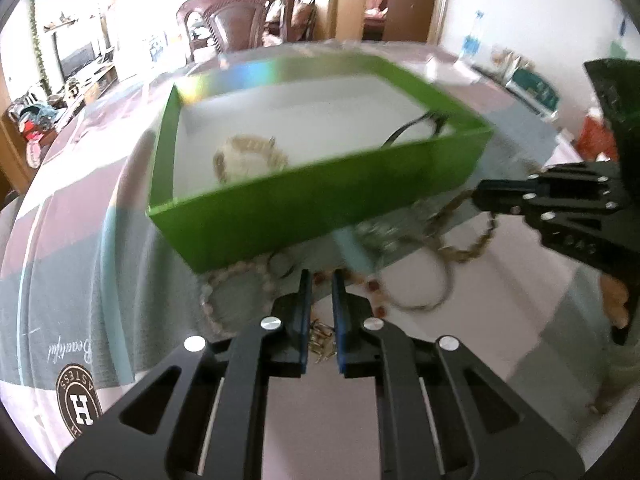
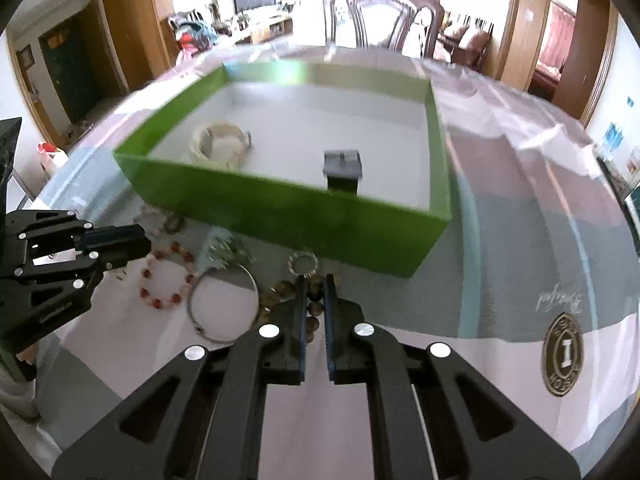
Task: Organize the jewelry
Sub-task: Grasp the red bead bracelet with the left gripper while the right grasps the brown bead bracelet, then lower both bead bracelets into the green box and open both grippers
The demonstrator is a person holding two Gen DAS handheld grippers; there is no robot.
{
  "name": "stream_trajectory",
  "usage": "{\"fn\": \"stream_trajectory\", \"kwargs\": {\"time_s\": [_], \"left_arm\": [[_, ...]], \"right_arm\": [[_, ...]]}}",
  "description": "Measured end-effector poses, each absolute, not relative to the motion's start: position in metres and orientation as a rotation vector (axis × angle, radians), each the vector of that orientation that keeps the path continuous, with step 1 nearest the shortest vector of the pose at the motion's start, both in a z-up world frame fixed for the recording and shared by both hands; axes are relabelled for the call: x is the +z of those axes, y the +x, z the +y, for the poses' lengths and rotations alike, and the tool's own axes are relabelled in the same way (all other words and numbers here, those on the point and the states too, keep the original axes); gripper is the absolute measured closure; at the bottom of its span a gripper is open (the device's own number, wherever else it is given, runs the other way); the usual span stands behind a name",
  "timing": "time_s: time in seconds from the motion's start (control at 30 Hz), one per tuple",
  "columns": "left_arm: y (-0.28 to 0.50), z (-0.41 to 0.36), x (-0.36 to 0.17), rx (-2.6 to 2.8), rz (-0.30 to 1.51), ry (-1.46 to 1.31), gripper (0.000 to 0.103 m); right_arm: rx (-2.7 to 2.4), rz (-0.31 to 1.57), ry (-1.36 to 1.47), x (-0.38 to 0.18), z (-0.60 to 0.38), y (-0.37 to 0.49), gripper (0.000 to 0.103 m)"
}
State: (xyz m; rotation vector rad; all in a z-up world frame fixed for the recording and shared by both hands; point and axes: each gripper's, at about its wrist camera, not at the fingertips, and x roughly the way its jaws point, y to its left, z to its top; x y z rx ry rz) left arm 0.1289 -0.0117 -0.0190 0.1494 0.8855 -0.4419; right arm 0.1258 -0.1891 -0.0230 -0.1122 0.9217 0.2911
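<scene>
A green box (image 1: pixel 280 208) (image 2: pixel 280 216) with a white floor stands on the checked tablecloth. A beige bead bracelet (image 2: pixel 218 142) and a dark watch-like piece (image 2: pixel 343 168) lie in it. In front of the box lie a red bead bracelet (image 2: pixel 168 276), a silver bangle (image 2: pixel 224 304), a sparkly ring (image 2: pixel 303 263) and a pale bead bracelet (image 1: pixel 232 280). My right gripper (image 2: pixel 314 280) (image 1: pixel 478 200) is shut on a brown bead strand (image 2: pixel 314 310) (image 1: pixel 476 246) that hangs from its tip. My left gripper (image 1: pixel 321 280) (image 2: pixel 138 244) is shut, with a small gold piece (image 1: pixel 320 338) between its pads.
A carved wooden chair (image 2: pixel 380 12) stands behind the far table edge. The tablecloth (image 2: pixel 520 240) carries round logos at the near corners. A person's hand (image 1: pixel 616 300) grips the right tool. Both views are blurred by motion.
</scene>
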Motion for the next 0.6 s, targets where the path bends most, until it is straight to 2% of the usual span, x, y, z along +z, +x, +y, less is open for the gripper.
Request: {"fn": "stream_trajectory", "kwargs": {"time_s": [0.13, 0.27, 0.43, 0.5, 0.57, 0.6], "left_arm": [[0.123, -0.017, -0.007, -0.455, 0.861, 0.181, 0.092], [0.133, -0.026, -0.028, -0.407, 0.915, 0.238, 0.090], [0.142, -0.030, -0.050, -0.368, 0.979, 0.282, 0.074], [0.144, -0.028, -0.052, -0.363, 0.983, 0.279, 0.061], [0.144, -0.028, -0.053, -0.375, 0.982, 0.277, 0.064], [0.144, -0.029, -0.053, -0.384, 0.983, 0.275, 0.077]], "right_arm": [[0.304, 0.870, -0.093, -0.002, -0.192, 0.118, 0.095], [0.286, 0.886, -0.104, -0.007, -0.190, 0.123, 0.095], [0.280, 0.953, -0.116, -0.028, -0.185, 0.135, 0.095], [0.281, 0.964, -0.117, -0.032, -0.185, 0.137, 0.095], [0.287, 0.968, -0.117, -0.034, -0.185, 0.138, 0.095], [0.288, 0.970, -0.116, -0.036, -0.185, 0.138, 0.095]]}}
